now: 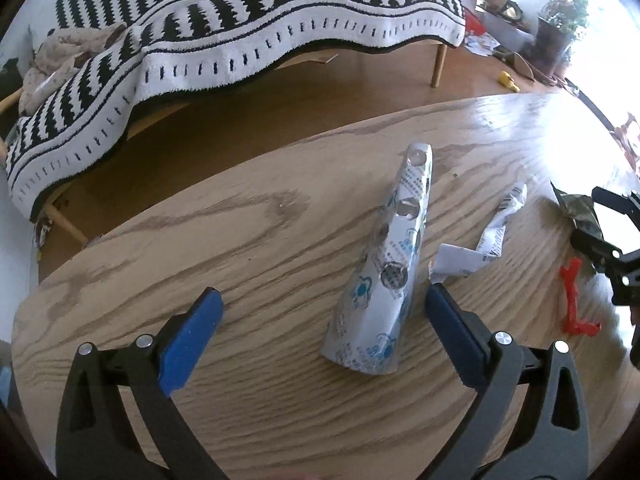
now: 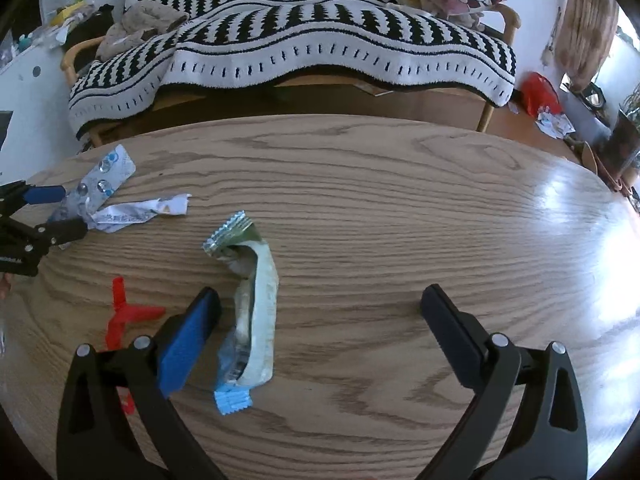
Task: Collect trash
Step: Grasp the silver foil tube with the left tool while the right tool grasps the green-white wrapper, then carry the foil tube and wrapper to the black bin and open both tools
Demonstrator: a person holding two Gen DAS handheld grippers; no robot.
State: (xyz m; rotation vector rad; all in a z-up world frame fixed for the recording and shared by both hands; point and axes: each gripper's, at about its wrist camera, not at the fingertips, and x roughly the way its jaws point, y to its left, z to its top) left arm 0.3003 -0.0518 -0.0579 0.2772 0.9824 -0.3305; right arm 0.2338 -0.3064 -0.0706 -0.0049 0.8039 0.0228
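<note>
Left gripper (image 1: 324,320) spread wide, empty, straddling the near end of the foil blister pack (image 1: 384,264) lying flat on the oak table (image 1: 240,216); right gripper (image 2: 320,320) equally wide over the torn snack wrapper (image 2: 252,304). Judgement: lower each until its pads meet the wood, centre the piece, then close slowly so the thin foil buckles upward rather than sliding out.

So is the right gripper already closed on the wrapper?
No, the right gripper is wide open, with the wrapper lying on the table between its fingers.
</note>
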